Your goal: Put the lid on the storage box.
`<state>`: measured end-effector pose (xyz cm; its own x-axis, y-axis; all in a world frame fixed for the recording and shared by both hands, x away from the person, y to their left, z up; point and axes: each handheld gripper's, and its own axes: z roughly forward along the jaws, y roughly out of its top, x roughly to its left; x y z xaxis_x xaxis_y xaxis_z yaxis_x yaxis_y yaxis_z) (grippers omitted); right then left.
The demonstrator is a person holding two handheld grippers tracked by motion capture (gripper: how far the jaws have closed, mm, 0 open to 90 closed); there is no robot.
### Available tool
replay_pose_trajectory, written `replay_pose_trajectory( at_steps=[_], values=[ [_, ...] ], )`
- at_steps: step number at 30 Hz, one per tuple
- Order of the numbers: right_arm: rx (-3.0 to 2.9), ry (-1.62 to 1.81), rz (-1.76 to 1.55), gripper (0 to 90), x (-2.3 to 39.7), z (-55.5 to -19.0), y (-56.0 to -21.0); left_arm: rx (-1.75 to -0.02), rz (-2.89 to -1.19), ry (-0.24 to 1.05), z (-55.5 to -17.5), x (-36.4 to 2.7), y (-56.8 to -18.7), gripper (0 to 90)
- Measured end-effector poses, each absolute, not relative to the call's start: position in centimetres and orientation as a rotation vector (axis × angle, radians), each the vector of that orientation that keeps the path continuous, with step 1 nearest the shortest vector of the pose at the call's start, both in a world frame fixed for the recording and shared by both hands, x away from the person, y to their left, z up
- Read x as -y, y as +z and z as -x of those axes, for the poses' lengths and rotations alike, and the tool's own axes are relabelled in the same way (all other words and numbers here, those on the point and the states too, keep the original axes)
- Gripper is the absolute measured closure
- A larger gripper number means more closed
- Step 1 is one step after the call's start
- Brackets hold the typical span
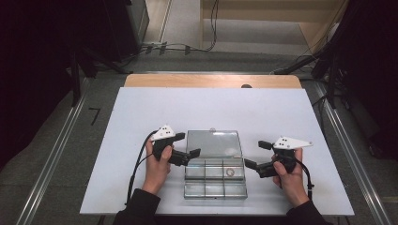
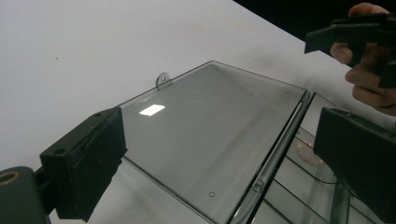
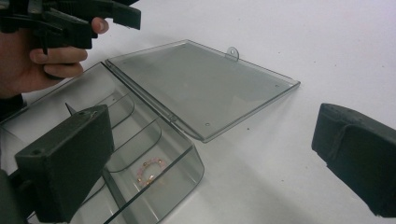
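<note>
Clear plastic compartment box (image 1: 216, 180) lying open near the front middle of the white table (image 1: 141, 112), its lid (image 1: 214, 143) folded flat back on the far side, hinge between lid and tray. A small beaded ring or bracelet (image 1: 230, 172) is seen in the far right compartment; the other compartments appear empty. The left gripper (image 1: 185, 150) is held at the left end of the box, jaws spread apart and empty, one jaw near the lid's left edge. The right gripper (image 1: 258, 154) is held just off the right end, jaws likewise parted with nothing between them. The step in hand is judged to be either closing the lid or lifting out the bracelet; which cannot be told. For closing, the lid's far edge by its small tab (image 2: 162, 80) is best taken lightly and swung over the hinge while the tray is steadied from the other side. For picking, the jaws are best lowered straight into the compartment, clear of the thin dividers (image 3: 140, 135).
</note>
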<state>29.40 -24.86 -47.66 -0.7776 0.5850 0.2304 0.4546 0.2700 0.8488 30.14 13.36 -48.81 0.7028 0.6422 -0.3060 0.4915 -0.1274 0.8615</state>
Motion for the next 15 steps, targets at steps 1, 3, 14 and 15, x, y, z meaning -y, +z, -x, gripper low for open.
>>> replay_pose_trajectory(
  at_steps=[1, 3, 14, 15],
  values=[
    [-2.4, 1.543, -0.988, 0.0, 24.9, -29.5, -47.6, -0.916, -1.77, 0.157, -30.2, -13.4, -48.8, 3.4],
    [-2.396, 1.551, -0.999, 0.0, 24.9, -29.7, -47.6, -0.939, -1.763, 0.145, -30.4, -13.5, -48.9, 4.0],
    [-2.422, 1.562, -1.062, 0.0, 24.1, -31.0, -47.7, -1.053, -1.752, 0.068, -31.2, -13.4, -49.9, 10.3],
    [-2.428, 1.563, -1.067, 0.0, 24.0, -31.1, -47.8, -1.064, -1.753, 0.061, -31.2, -13.4, -50.0, 10.8]
  ],
)
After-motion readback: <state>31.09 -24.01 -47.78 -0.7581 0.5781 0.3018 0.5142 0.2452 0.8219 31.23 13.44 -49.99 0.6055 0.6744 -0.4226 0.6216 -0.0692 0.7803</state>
